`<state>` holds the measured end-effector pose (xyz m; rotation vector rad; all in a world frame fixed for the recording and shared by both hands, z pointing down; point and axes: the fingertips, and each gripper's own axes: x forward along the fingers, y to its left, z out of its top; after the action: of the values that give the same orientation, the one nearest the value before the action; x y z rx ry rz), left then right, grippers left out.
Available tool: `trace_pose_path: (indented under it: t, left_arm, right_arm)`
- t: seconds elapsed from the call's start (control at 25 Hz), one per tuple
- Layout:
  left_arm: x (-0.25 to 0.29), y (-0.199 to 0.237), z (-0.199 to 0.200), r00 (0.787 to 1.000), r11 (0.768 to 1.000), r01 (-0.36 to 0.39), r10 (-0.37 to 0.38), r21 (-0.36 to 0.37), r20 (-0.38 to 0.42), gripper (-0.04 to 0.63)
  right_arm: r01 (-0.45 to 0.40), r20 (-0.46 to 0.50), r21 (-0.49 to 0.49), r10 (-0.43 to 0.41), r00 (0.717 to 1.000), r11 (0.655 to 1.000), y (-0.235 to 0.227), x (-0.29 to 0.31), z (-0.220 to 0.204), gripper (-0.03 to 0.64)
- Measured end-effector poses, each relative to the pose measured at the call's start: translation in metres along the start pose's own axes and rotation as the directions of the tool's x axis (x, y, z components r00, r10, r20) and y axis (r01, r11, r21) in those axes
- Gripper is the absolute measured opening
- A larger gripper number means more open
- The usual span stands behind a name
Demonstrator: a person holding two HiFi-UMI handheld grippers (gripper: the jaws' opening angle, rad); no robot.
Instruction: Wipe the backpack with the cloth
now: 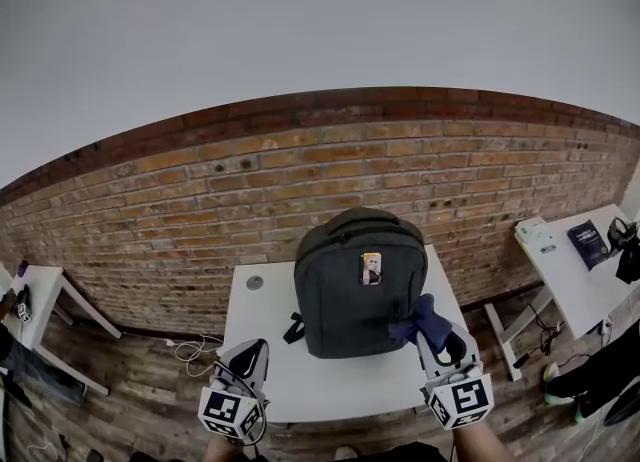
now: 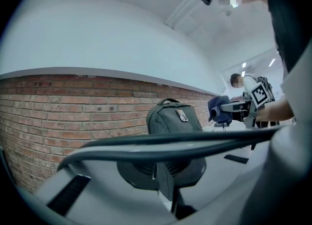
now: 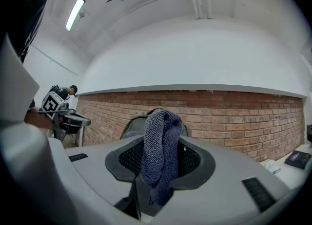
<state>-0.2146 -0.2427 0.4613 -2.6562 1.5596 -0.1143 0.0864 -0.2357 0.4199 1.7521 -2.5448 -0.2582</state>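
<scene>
A dark grey backpack (image 1: 358,288) stands upright on the white table (image 1: 300,390), with a small badge on its front. My right gripper (image 1: 434,338) is shut on a dark blue cloth (image 1: 424,320), held just off the backpack's lower right corner. In the right gripper view the cloth (image 3: 160,155) hangs folded between the jaws, with the backpack (image 3: 129,128) partly hidden behind it. My left gripper (image 1: 256,348) hovers over the table's front left, jaws together with nothing in them. In the left gripper view the backpack (image 2: 175,118) is straight ahead, and the cloth (image 2: 220,109) is to its right.
A brick wall (image 1: 200,200) runs behind the table. Other white tables stand at the left (image 1: 40,285) and right (image 1: 580,285), the right one with a dark book (image 1: 590,243). Cables (image 1: 190,348) lie on the wooden floor. A black cable (image 2: 161,143) crosses the left gripper view.
</scene>
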Motion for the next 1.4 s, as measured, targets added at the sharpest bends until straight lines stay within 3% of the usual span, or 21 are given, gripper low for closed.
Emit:
trace_pose_path:
  t: [0.52,0.92,1.16,1.4]
  left_arm:
    - [0.031,0.001,0.003,1.000,1.000,0.004,-0.004,0.006,-0.015,-0.003]
    - [0.042,-0.004,0.016,1.000,0.999,-0.031,0.030,0.032,0.002,-0.003]
    - [0.040,-0.003,0.016,0.998,0.997,-0.065,0.065,0.030,-0.004,-0.003]
    - [0.039,0.007,0.010,0.994,0.994,-0.104,0.105,0.029,-0.023,-0.003]
  right_arm:
    - [0.003,0.020,-0.010,-0.002,1.000,1.000,-0.029,0.047,0.009,0.131]
    - [0.015,0.097,-0.069,-0.008,0.995,0.998,-0.063,0.114,0.058,0.131]
    - [0.007,0.028,-0.094,-0.005,1.000,0.996,-0.070,0.133,0.033,0.130]
    - [-0.013,0.018,-0.070,0.014,1.000,0.997,-0.068,0.128,0.008,0.130]
